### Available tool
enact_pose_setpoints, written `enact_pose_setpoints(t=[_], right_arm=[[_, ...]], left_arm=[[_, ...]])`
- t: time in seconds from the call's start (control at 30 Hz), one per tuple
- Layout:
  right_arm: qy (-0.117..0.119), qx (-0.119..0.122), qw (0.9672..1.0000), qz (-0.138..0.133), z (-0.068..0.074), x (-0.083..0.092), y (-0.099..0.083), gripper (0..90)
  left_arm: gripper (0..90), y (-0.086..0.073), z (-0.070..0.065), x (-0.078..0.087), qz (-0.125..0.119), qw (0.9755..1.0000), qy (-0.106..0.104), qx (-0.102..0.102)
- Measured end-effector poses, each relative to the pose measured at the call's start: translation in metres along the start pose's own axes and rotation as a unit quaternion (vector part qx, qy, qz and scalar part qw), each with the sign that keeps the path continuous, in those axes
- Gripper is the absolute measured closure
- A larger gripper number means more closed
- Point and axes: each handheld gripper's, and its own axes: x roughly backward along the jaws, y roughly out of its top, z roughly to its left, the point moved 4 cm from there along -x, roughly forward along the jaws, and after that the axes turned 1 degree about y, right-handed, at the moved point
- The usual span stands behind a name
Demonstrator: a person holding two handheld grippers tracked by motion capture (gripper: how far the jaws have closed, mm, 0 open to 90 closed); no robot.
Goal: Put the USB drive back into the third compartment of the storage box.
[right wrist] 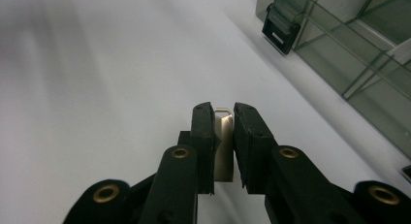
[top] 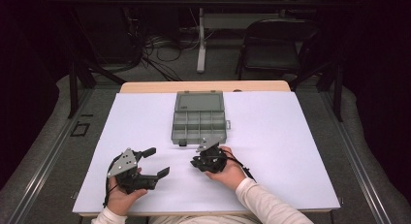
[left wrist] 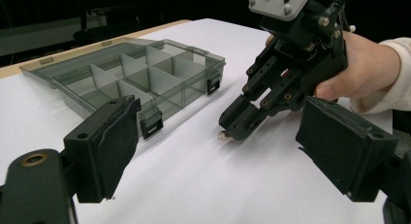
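- Right tongs (right wrist: 224,112) clamped on a small flat silver metal piece (right wrist: 224,141); pads press it from both sides, and a thin wire-like loop shows at its far tip.
- Left gripper view: right tongs (left wrist: 237,127) tilted down, tips at the white surface (left wrist: 203,185), the metal piece's (left wrist: 223,135) end peeking out right at the sheet. Can't tell if it touches.
- Left tongs (top: 157,162) apart, nothing between the pads, held just above the surface on the near left side.
- Grey compartment box (top: 199,120) sits mid-surface with its lid (top: 198,102) open and laid flat behind; the dividers form a grid, and the compartments that show look bare.
- Right tongs (top: 206,161) are just in front of the box's near edge, close to a black latch (right wrist: 278,25).
- The two tongs are near each other, not touching.
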Motion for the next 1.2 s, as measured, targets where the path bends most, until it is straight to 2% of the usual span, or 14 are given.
enact_pose_setpoints(t=[0.37,1.2], right_arm=[[-0.008,-0.003,0.9999,-0.013,-0.012,0.018,0.017,79.1],[-0.023,-0.015,0.9994,-0.021,-0.033,0.036,0.038,79.1]], left_arm=[[14.8,0.000,0.000,0.000,0.001,1.0000,-0.001,0.000],[15.0,-0.001,0.001,0.000,0.004,1.0000,-0.001,0.001]])
